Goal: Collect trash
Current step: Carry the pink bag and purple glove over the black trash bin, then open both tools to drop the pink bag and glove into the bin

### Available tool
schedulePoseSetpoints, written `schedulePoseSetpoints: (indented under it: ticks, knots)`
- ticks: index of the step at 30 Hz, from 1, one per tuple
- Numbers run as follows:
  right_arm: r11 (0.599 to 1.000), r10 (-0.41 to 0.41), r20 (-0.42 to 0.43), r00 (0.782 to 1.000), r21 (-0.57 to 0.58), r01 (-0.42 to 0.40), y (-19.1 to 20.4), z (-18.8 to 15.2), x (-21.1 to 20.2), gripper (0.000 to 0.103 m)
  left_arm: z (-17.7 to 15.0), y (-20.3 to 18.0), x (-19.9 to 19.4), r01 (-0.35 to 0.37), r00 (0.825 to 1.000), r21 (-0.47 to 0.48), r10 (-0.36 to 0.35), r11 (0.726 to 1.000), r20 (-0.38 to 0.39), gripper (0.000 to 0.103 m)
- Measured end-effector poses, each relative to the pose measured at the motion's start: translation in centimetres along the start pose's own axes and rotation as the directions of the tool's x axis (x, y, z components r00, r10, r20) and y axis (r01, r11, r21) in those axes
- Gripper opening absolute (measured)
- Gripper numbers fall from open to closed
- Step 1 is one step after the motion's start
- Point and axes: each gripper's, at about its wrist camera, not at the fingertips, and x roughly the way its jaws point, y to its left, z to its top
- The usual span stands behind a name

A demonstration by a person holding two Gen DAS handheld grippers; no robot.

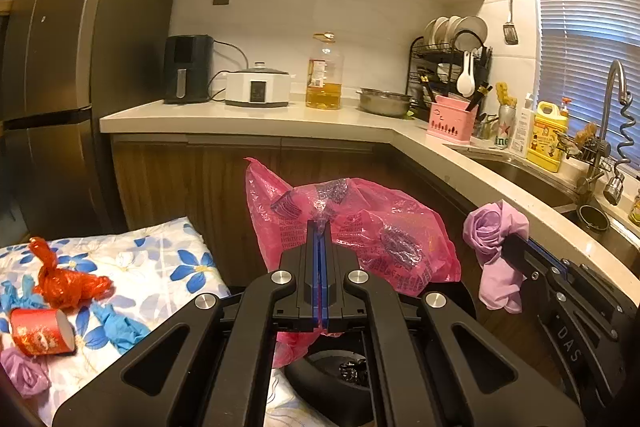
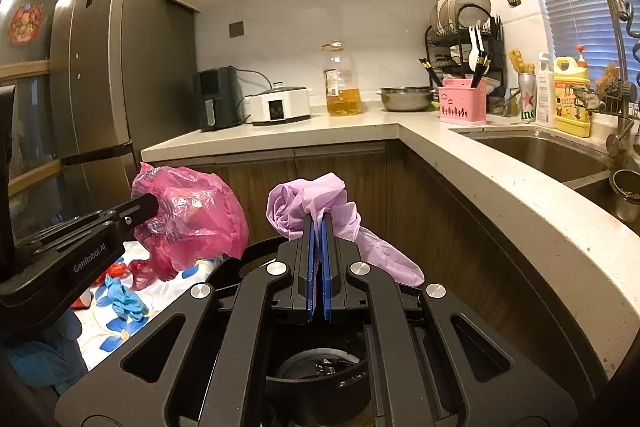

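My left gripper [image 1: 320, 227] is shut on a crumpled pink plastic bag [image 1: 372, 239], which hangs in the air above a black bin [image 1: 320, 379]. The same pink plastic bag [image 2: 192, 219] shows at the left of the right wrist view. My right gripper [image 2: 319, 223] is shut on a bunched lilac glove [image 2: 316, 203], also over the black bin [image 2: 316, 375]. In the left wrist view the lilac glove [image 1: 496, 239] hangs at the right. On a flowered cloth [image 1: 160, 267] to the left lie a red plastic bag [image 1: 68, 283], a red paper cup [image 1: 40, 331], blue gloves [image 1: 120, 327] and another lilac glove [image 1: 24, 371].
A pale L-shaped counter [image 1: 260, 119] runs behind and to the right, with an air fryer [image 1: 188, 69], a cooker [image 1: 258, 89], an oil bottle [image 1: 325, 75], a steel bowl [image 1: 384, 101], a dish rack [image 1: 452, 67] and a sink [image 1: 532, 179]. A tall fridge [image 1: 60, 67] stands at the left.
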Motion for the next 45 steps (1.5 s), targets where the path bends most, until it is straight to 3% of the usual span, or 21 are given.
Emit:
schedulePoseSetpoints:
  ticks: [26,29,30,32,33,34,37,45]
  knots:
    - [1.0,0.012,-0.047,0.999,0.006,-0.012,-1.4,-0.4,3.4,0.004,-1.4,-0.5,4.3,0.009,0.998,0.017,-0.007,1.0,-0.069,0.001]
    - [1.0,0.009,-0.054,0.999,0.003,-0.009,-1.4,-0.6,3.7,0.01,-1.6,-0.7,4.5,0.016,0.997,0.028,-0.013,0.999,-0.078,0.001]
    - [1.0,0.011,-0.055,0.998,0.003,-0.011,-1.5,-0.6,3.8,0.012,-1.7,-0.7,4.5,0.015,0.997,0.031,-0.013,0.999,-0.078,0.004]
    - [1.0,0.008,-0.058,0.998,0.006,-0.008,-1.6,-0.6,3.9,0.029,-1.7,-0.7,4.5,0.015,0.997,0.034,-0.012,0.999,-0.078,0.018]
    - [1.0,0.01,-0.058,0.998,0.008,-0.009,-1.6,-0.7,3.9,0.034,-1.8,-0.5,4.4,0.015,0.997,0.03,-0.013,0.999,-0.075,0.033]
    - [1.0,0.008,-0.056,0.998,0.011,-0.007,-1.7,-0.7,3.9,0.04,-1.7,-0.4,4.2,0.015,0.998,0.024,-0.013,1.0,-0.069,0.04]
    - [1.0,-0.005,-0.052,0.999,0.017,0.006,-2.0,-0.7,3.8,0.045,-1.6,0.1,3.8,0.011,0.998,0.014,-0.01,1.0,-0.058,0.057]
    - [0.999,-0.026,-0.024,0.999,0.036,0.026,-2.3,-0.4,2.6,0.059,-1.6,1.4,2.4,-0.001,0.999,-0.016,0.0,1.0,-0.042,0.08]
